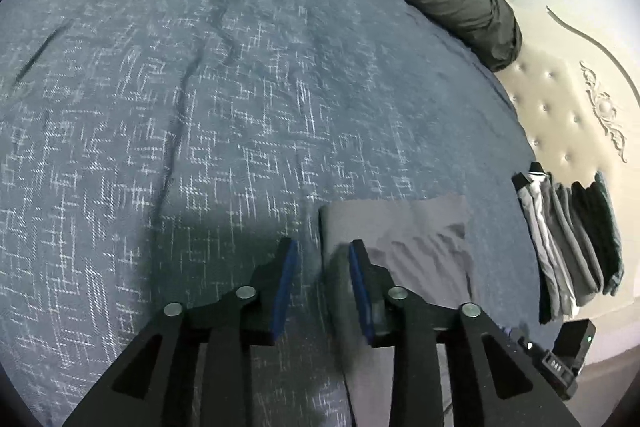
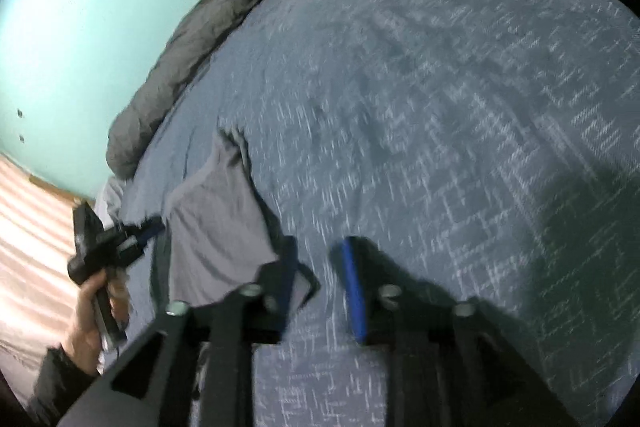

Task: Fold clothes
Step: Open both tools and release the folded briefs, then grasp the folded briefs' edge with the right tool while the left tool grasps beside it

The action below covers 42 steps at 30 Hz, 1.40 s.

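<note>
Left wrist: left hand-held gripper (image 1: 322,247) spread, empty, its right pad over the left edge of a folded grey garment (image 1: 404,231) on the bed (image 1: 200,87); stack (image 1: 568,243) further right. Right wrist: right hand-held gripper (image 2: 316,247) spread, empty; garment (image 2: 216,227) lies left, long axis running away.

Dim, bluish indoor light. Right wrist view motion-blurred; left sharper. Gripper shadows fall dark on bedspread (image 1: 200,87) (lower area). Fisheye bending, black vignette at corners.
</note>
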Motion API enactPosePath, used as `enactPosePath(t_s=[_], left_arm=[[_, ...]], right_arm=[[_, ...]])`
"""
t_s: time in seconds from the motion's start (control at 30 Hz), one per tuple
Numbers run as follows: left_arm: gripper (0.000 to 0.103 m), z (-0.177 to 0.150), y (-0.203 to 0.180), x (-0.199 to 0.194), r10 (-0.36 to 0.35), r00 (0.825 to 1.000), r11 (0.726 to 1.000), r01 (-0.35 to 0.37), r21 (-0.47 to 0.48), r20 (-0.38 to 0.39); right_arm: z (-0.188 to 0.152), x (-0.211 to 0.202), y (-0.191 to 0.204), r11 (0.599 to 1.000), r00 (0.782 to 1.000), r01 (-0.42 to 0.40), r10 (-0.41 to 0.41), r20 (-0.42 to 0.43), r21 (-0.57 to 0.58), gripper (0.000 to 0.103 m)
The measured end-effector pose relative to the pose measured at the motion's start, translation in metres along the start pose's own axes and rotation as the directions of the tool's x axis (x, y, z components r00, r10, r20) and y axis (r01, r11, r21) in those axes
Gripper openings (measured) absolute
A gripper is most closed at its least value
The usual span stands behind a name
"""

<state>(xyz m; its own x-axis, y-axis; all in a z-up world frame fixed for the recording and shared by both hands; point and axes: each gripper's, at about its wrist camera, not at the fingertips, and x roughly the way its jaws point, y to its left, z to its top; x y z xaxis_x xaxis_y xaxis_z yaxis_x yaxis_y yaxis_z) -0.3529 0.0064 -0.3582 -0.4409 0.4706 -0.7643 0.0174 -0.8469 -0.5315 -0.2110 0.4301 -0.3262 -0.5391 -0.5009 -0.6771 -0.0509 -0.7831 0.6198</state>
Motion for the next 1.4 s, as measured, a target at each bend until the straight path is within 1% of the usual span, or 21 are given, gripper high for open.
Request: enactPosePath(t_s=[0.13, 0.23, 0.4, 0.5, 0.57, 0.63, 0.67, 0.7, 0.73, 0.87, 1.03, 1.1, 1.17, 1.23, 1.4], left_arm=[[0.033, -0.003, 0.002, 0.005, -0.028, 1.0, 1.0, 0.028, -0.002, -0.011], [0.034, -0.005, 0.001, 0.009, -0.035, 0.999, 0.999, 0.035, 0.004, -0.018], [0.038, -0.006, -0.002, 0.012, -0.039, 0.999, 0.999, 0.04, 0.034, -0.022], [0.038, -0.003, -0.004, 0.015, -0.049, 0.999, 0.997, 0.05, 0.05, -0.024], [0.038, -0.002, -0.001, 0.018, -0.06, 0.998, 0.997, 0.061, 0.044, -0.024], [0.038, -0.002, 0.001, 0.02, -0.071, 0.997, 0.997, 0.072, 0.037, -0.024], [0.038, -0.001, 0.002, 0.02, -0.077, 0.997, 0.996, 0.078, 0.032, -0.022], [0.038, 0.0, 0.003, 0.021, -0.083, 0.996, 0.996, 0.083, 0.026, -0.02], [0.038, 0.0, 0.004, 0.02, -0.089, 0.996, 0.996, 0.089, 0.021, -0.018], [0.038, 0.003, 0.005, 0.019, -0.101, 0.995, 0.995, 0.101, 0.019, -0.021], [0.038, 0.004, 0.003, 0.018, -0.091, 0.995, 0.995, 0.092, 0.027, -0.028], [0.038, 0.004, 0.0, 0.019, -0.085, 0.996, 0.996, 0.086, 0.03, -0.029], [0.038, 0.005, -0.003, 0.02, -0.079, 0.997, 0.996, 0.08, 0.036, -0.028], [0.038, 0.006, -0.007, 0.022, -0.071, 0.997, 0.996, 0.072, 0.051, -0.027], [0.038, 0.008, -0.008, 0.024, -0.076, 0.997, 0.996, 0.077, 0.053, -0.023]], right_arm=[[0.008, -0.002, 0.004, 1.0, 1.0, -0.009, 0.009, 0.027, -0.002, 0.027], [0.009, 0.003, 0.013, 0.999, 0.999, -0.032, 0.032, 0.012, -0.025, 0.028], [0.012, 0.015, 0.036, 0.993, 0.999, -0.049, 0.047, -0.024, -0.104, 0.034], [0.024, 0.031, 0.046, 0.989, 0.997, -0.05, 0.042, -0.066, -0.136, 0.036], [0.039, 0.041, 0.056, 0.986, 0.995, -0.051, 0.037, -0.091, -0.162, 0.036], [0.058, 0.052, 0.072, 0.974, 0.994, -0.054, 0.032, -0.103, -0.219, 0.039], [0.067, 0.058, 0.08, 0.967, 0.994, -0.056, 0.029, -0.109, -0.247, 0.044], [0.076, 0.063, 0.087, 0.959, 0.993, -0.054, 0.023, -0.115, -0.278, 0.051], [0.082, 0.07, 0.094, 0.949, 0.993, -0.048, 0.011, -0.12, -0.313, 0.051], [0.104, 0.106, 0.115, 0.907, 0.983, -0.043, -0.037, -0.182, -0.419, 0.052], [0.111, 0.139, 0.135, 0.848, 0.972, -0.033, -0.096, -0.214, -0.529, 0.052], [0.111, 0.149, 0.135, 0.844, 0.966, -0.027, -0.115, -0.231, -0.535, 0.052], [0.112, 0.158, 0.134, 0.849, 0.959, -0.039, -0.115, -0.257, -0.527, 0.052], [0.113, 0.166, 0.133, 0.848, 0.956, -0.03, -0.131, -0.263, -0.53, 0.052], [0.112, 0.181, 0.128, 0.839, 0.949, -0.013, -0.162, -0.272, -0.545, 0.051]])
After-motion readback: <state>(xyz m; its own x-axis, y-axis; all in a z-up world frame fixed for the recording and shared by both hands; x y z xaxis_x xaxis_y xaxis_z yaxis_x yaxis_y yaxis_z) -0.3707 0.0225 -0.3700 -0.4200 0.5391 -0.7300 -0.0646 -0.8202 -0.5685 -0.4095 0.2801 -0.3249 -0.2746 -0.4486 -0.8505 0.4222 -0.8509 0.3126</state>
